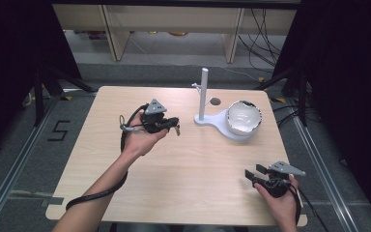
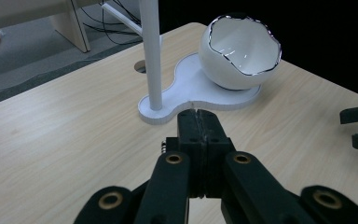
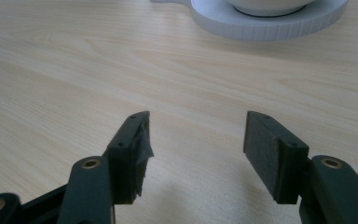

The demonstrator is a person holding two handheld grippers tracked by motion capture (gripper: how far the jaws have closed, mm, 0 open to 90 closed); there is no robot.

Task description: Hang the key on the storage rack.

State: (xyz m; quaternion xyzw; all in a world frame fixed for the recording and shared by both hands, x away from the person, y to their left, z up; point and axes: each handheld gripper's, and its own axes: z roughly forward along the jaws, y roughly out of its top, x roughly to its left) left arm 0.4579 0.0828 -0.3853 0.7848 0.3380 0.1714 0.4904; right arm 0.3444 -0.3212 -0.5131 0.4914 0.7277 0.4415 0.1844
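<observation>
On the left of the wooden table (image 1: 183,169) I hold my left gripper (image 1: 172,126) above the boards, its jaws pressed flat together with nothing between them; in the left gripper view the two black jaws meet in one seam and point toward the white stand (image 2: 200,93). That stand sits to the right of my left gripper, near the table's far edge: a flat white base with an upright white post (image 1: 204,92) rising from its left lobe. On the right lobe of the base rests the white bowl (image 1: 244,117), shaped like a broken eggshell with a dark jagged rim, its opening tipped toward my side. The closed left jaws are near the base but not touching it. A small round hole (image 1: 215,101) in the tabletop shows just behind the stand. Farther right, at the near right corner, my right gripper (image 1: 252,172) lies low over the table in my hand, jaws spread wide and empty, well apart from the bowl
</observation>
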